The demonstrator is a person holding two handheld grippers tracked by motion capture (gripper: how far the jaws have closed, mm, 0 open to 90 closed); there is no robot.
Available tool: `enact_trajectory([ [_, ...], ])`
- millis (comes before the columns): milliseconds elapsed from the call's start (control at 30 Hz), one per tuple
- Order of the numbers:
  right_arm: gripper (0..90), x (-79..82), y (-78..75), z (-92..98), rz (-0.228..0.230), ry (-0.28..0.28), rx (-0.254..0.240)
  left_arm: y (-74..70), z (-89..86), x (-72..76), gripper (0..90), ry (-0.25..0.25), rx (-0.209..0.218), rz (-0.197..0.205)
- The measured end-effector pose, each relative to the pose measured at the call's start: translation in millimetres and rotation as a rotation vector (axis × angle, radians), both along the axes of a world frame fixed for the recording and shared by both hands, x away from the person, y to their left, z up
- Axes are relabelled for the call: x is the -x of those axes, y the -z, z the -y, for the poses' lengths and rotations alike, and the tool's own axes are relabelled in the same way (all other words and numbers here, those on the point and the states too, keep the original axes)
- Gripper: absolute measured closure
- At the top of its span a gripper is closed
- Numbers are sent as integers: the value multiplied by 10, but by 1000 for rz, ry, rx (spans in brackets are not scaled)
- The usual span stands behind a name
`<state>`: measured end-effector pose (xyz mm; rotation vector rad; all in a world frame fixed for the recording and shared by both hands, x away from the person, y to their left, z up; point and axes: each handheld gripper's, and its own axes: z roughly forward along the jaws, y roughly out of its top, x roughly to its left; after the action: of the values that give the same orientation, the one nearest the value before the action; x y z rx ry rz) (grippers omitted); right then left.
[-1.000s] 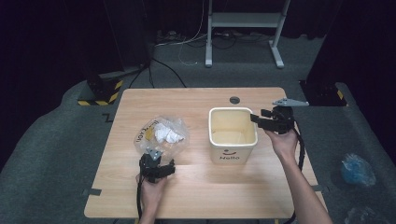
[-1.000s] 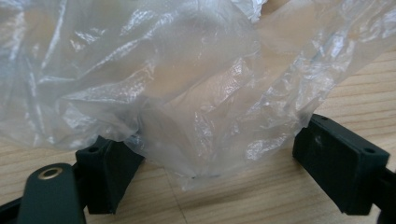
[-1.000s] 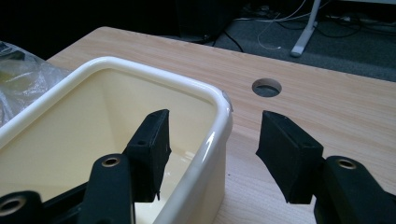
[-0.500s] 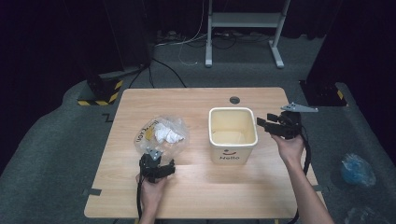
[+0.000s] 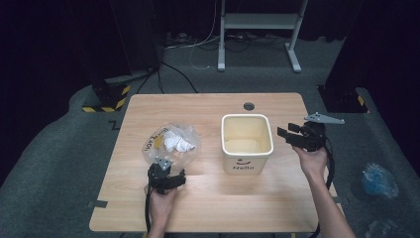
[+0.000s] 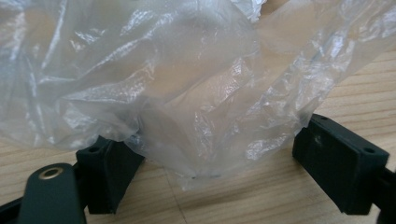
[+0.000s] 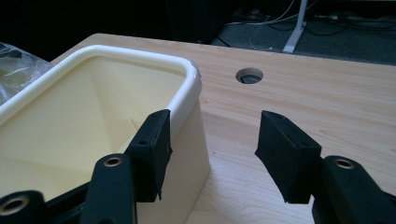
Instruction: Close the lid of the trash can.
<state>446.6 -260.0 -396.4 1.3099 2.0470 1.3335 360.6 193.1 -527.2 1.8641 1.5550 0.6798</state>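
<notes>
On the wooden bench (image 5: 213, 203), ringed by grey carpet (image 5: 59, 163), the left gripper (image 6: 210, 163) gapes around a clear plastic bag (image 6: 163, 79); the right gripper (image 7: 212, 149) stands open, empty, beside the cream bin (image 7: 88, 107).

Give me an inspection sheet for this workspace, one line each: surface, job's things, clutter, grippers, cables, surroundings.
Surface: wooden table, round hole near the far edge.
Job's things: clear plastic bag with white crumpled contents, lying left of the cream bin; bin upright, looks empty.
Clutter: nothing seen on the table.
Grippers: left gripper open, the bag's edge between its jaws; right gripper open, beside the bin's right rim, holding nothing.
Cables: one trails from each gripper along the forearm; more on the floor behind the table.
Surroundings: grey carpet, dark room, white stand behind, blue bag on the floor at right.
</notes>
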Motion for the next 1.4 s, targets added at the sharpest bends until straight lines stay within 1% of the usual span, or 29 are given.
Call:
enact_trajectory([
  [767, 444, 124, 65, 142, 0, 18, -12, 0, 1, 0, 167, 0, 0, 0],
  [1400, 445, 214, 99, 203, -2, 23, -17, 0, 0, 0, 168, 0, 0, 0],
])
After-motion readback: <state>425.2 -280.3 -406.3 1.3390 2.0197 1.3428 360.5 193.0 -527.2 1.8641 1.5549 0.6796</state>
